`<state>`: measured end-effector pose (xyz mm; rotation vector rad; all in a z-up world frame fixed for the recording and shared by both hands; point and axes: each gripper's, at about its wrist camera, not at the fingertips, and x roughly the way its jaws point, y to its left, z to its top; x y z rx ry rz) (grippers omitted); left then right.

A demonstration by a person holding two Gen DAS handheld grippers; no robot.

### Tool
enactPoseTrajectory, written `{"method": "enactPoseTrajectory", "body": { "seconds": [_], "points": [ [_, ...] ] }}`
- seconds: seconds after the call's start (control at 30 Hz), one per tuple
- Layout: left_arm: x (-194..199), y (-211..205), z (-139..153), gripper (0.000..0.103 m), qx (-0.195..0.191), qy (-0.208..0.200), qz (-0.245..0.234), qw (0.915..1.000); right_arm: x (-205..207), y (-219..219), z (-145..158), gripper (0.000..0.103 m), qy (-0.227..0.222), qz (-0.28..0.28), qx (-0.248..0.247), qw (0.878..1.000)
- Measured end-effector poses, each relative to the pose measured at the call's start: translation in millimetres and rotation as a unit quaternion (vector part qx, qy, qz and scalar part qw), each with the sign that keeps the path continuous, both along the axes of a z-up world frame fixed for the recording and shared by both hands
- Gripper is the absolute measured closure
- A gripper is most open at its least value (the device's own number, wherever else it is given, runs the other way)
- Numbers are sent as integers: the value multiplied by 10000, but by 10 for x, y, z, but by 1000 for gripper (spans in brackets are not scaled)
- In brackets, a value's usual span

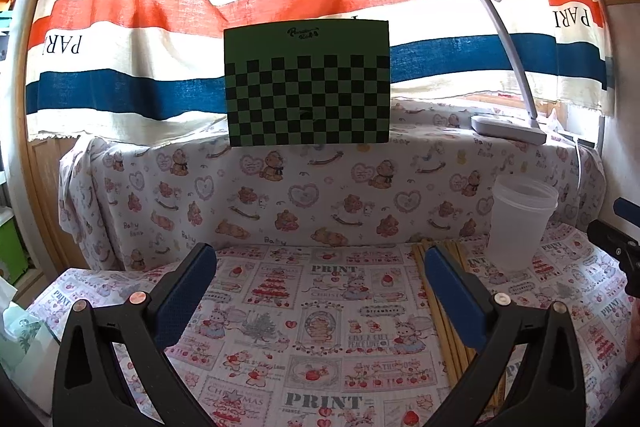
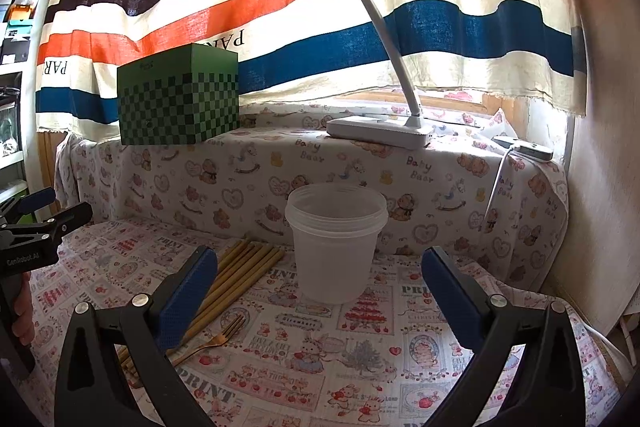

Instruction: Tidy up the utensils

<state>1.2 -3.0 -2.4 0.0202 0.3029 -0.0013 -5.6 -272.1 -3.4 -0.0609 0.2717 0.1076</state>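
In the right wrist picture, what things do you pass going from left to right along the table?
Left gripper → chopsticks → cup. The fork overlaps the chopsticks, so I leave it out.

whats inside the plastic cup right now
Nothing shows inside the translucent plastic cup: through its wall it looks empty. The chopsticks and fork lie on the tablecloth beside it. The very bottom is hazy.
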Motion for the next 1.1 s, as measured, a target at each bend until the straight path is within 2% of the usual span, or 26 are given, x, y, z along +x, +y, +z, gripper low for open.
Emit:
{"method": "enactPoseTrajectory", "body": {
  "seconds": [0.27, 0.43, 0.87, 1.1],
  "points": [
    [2, 26, 8, 0, -59, 14, 51, 10000, -3, -19, 13, 0, 11, -24, 33, 10000],
    [27, -11, 2, 0, 66, 87, 51, 9999, -1, -12, 13, 0, 27, 12, 8, 10000],
    [-43, -32, 32, 0, 131, -111, -58, 9998, -7, -25, 16, 0, -2, -162, 17, 9999],
    [0, 38, 21, 0, -78, -7, -56, 10000, -10, -31, 17, 0, -2, -154, 5, 9999]
  ]
}}
